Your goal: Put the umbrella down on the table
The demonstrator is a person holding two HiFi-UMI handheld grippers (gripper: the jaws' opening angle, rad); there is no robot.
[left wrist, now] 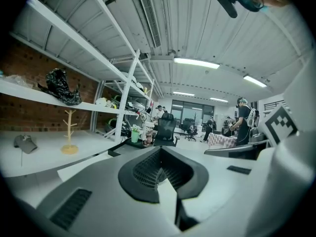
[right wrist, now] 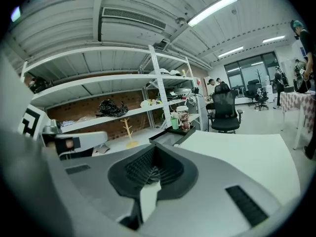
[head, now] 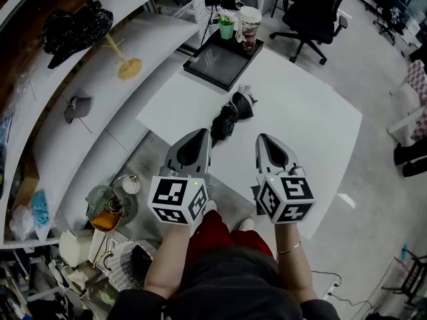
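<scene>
The black umbrella lies folded and crumpled near the middle of the white table, at twelve o'clock from both grippers. A black office chair stands beyond the table at one o'clock. At eleven o'clock, a black tray on the far corner holds a lidded cup and a green cup. The left gripper and right gripper are both clenched on nothing, apart from the umbrella.
</scene>
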